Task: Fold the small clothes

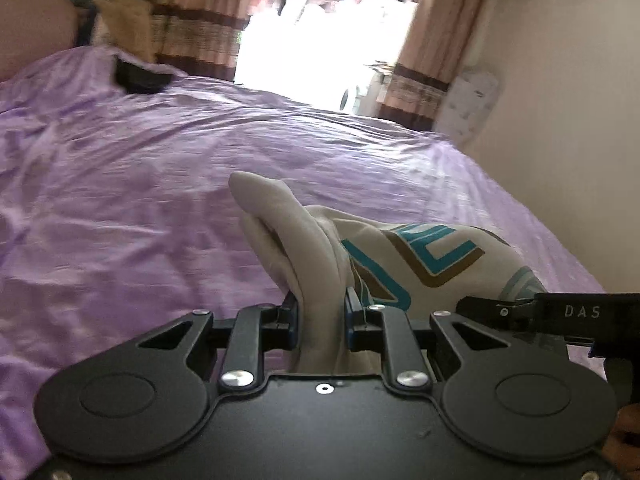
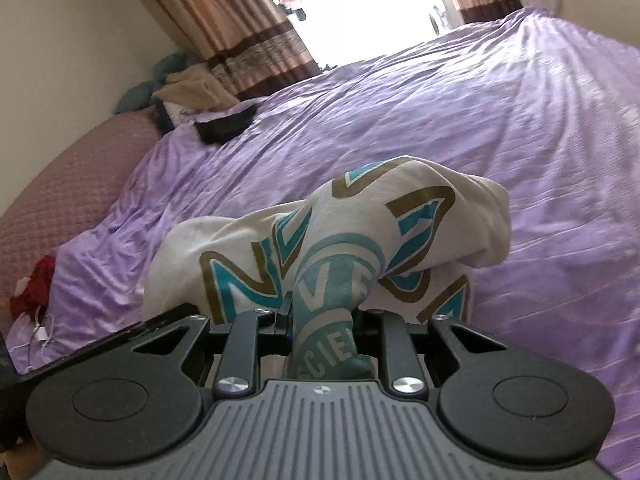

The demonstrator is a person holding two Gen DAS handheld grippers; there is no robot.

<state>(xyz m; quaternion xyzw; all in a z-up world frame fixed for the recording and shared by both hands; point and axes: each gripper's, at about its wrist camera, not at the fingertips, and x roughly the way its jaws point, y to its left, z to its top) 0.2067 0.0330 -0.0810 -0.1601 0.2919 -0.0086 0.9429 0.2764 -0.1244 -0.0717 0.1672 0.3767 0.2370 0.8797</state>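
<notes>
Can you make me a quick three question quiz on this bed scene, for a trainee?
1. True or false: both grippers grip the same white printed shirt.
2. What lies near the far corner of the purple bed sheet? A) a black item B) a blue cup C) a green book
3. Fill in: the left gripper is closed on a plain fold of the shirt, and the right gripper on a ____ printed part.

Key
1. True: each wrist view shows shirt cloth pinched between its fingers, and the right gripper shows at the left view's right edge.
2. A, the black item.
3. Teal.
</notes>
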